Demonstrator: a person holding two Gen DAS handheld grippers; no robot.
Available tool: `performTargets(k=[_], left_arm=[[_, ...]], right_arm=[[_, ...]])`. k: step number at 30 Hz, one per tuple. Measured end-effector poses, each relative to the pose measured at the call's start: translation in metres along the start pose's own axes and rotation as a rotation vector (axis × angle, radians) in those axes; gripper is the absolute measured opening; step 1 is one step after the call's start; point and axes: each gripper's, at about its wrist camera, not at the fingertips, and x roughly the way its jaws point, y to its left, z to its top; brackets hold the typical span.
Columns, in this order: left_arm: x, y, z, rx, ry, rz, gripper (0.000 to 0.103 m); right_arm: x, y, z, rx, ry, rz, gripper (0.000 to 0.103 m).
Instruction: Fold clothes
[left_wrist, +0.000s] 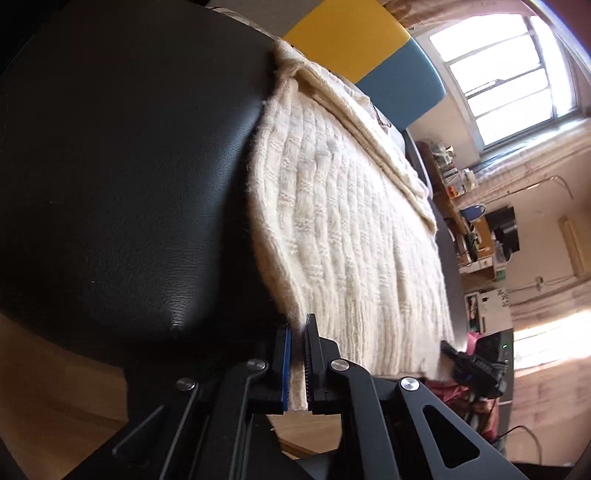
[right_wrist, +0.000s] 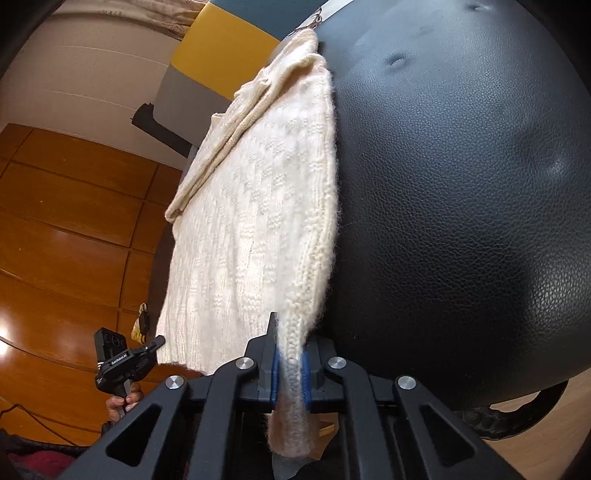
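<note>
Left wrist view: left tool (left_wrist: 298, 363) angled downward, clamping sweater (left_wrist: 343, 229) hem.

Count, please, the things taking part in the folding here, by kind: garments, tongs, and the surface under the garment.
Cream knitted sweater: 1
Tongs: 2, the left tongs and the right tongs, each shut on a bottom corner of the sweater
Black leather seat under the sweater: 1
Total: 4
</note>
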Motion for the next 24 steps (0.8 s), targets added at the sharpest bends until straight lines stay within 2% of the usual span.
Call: performTargets(k=[5, 6, 11, 13, 15, 19, 24], left_arm=[[0.009, 0.007, 0.001, -0.069, 0.043, -0.043, 0.010], [0.009, 0.006, 0.001, -0.070, 0.041, -0.035, 0.010], [0.007, -0.004, 0.002, -0.002, 0.019, -0.013, 0.006], [0.006, -0.005, -0.001, -0.002, 0.000, -0.033, 0.005], [0.002, -0.003, -0.001, -0.027, -0.018, -0.080, 0.005], [-0.008, -0.001, 0.003, -0.085, -0.071, -0.197, 0.005], [-0.020, -0.011, 0.025, -0.097, -0.149, -0.329, 0.005]], right_arm=[[-0.003, -0.018, 0.000, 0.103, 0.011, 0.083, 0.010], [-0.004, -0.015, 0.000, 0.083, 0.007, 0.071, 0.010], [-0.004, 0.018, -0.005, -0.098, -0.011, -0.100, 0.008], [-0.004, 0.023, -0.006, -0.123, -0.004, -0.112, 0.007], [-0.008, 0.026, -0.006, -0.136, -0.010, -0.089, 0.007], [-0.019, 0.029, 0.002, -0.127, -0.057, 0.045, 0.007], [-0.025, 0.042, 0.022, -0.132, -0.097, 0.136, 0.007]])
